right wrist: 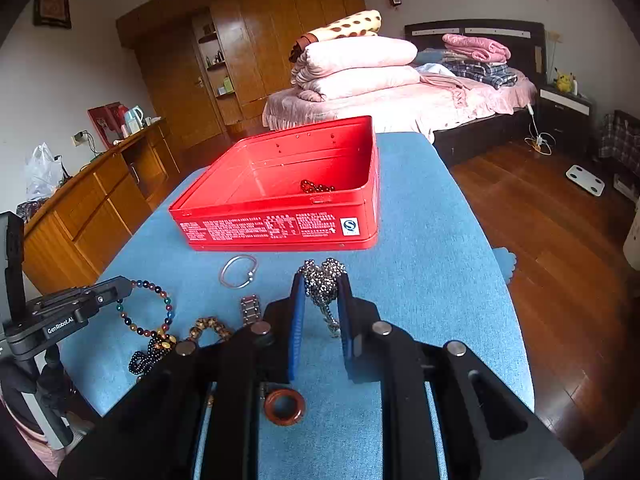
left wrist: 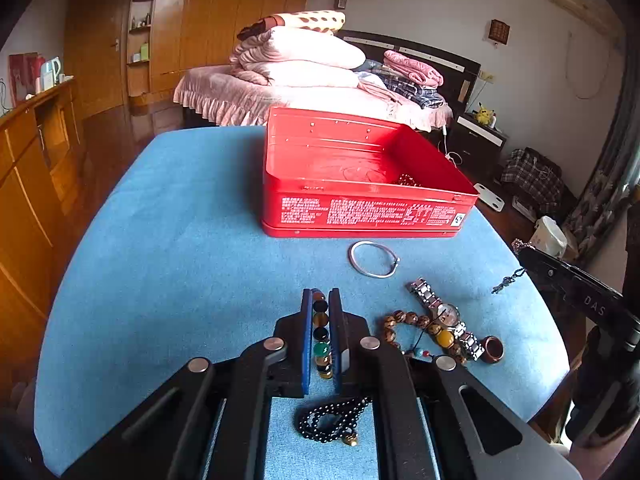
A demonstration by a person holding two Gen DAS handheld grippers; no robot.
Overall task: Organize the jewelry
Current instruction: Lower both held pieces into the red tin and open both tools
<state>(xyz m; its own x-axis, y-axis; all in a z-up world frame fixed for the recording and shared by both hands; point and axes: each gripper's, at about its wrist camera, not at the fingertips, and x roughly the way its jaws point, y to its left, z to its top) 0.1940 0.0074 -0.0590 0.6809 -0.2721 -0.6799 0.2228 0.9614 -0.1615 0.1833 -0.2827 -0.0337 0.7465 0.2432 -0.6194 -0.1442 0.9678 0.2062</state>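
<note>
An open red tin box (left wrist: pixel 360 216) (right wrist: pixel 280 232) stands on the blue table, with dark red beads (right wrist: pixel 316 187) inside. My left gripper (left wrist: pixel 322 298) is shut on a multicoloured bead bracelet (left wrist: pixel 321 336), held above the cloth; the bracelet also shows in the right wrist view (right wrist: pixel 150 308). My right gripper (right wrist: pixel 322 280) is shut on a bunched silver chain (right wrist: pixel 322 280), whose end hangs down (left wrist: pixel 506 282). On the cloth lie a silver bangle (left wrist: pixel 374 259) (right wrist: pixel 239 271), a steel watch (left wrist: pixel 444 316), a brown bead bracelet (left wrist: pixel 416 330), a black bead necklace (left wrist: pixel 330 420) and a red-brown ring (right wrist: pixel 284 406) (left wrist: pixel 493 348).
The blue table (left wrist: pixel 180 260) drops off at its right edge to a wooden floor (right wrist: pixel 560 240). A wooden cabinet (left wrist: pixel 28 184) stands to the left. A bed with folded bedding (left wrist: pixel 304 64) is behind the table.
</note>
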